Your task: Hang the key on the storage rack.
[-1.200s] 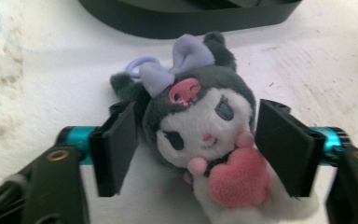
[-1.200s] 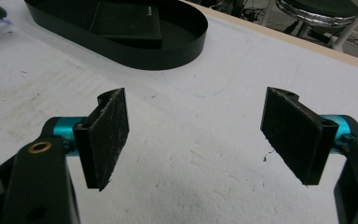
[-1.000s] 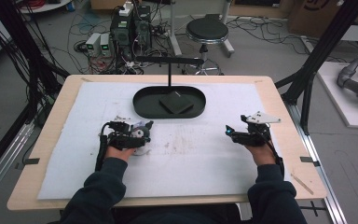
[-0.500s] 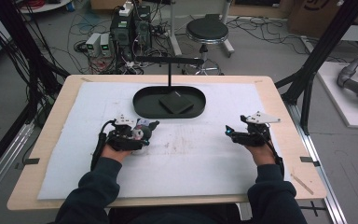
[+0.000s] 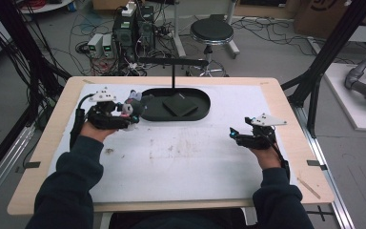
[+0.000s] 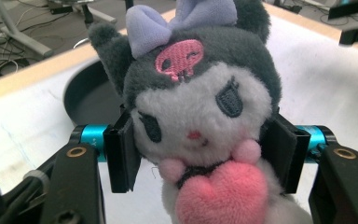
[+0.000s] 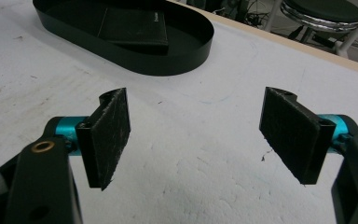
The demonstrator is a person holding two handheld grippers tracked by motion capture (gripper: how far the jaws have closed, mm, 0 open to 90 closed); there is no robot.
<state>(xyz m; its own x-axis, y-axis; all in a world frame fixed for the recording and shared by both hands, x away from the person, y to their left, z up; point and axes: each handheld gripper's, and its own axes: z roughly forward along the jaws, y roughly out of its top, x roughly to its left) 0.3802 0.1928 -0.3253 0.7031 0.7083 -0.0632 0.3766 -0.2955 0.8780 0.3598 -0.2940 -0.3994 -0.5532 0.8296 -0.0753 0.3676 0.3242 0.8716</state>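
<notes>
Black tray [image 5: 198, 114] w/ wallet [image 5: 180, 104] beside gripped plush [image 6: 200, 121].

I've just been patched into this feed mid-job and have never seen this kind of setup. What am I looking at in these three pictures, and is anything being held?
There is no robot arm here: a person at a table holds a hand-operated two-jaw gripper in each hand. The wide picture comes from a fixed camera above the person, looking forward and down. The other two come from cameras riding on the grippers, each looking along its own black jaws.

The left gripper is shut on a plush toy, grey and white with a purple bow and a pink heart; its pads press the toy's sides. Its jaws have just closed on it. In the high view it sits near the left end of the tray.

The right gripper is open with nothing between its jaws, over the white mat.

On the mat lies a black oval tray holding a flat black wallet.
</notes>
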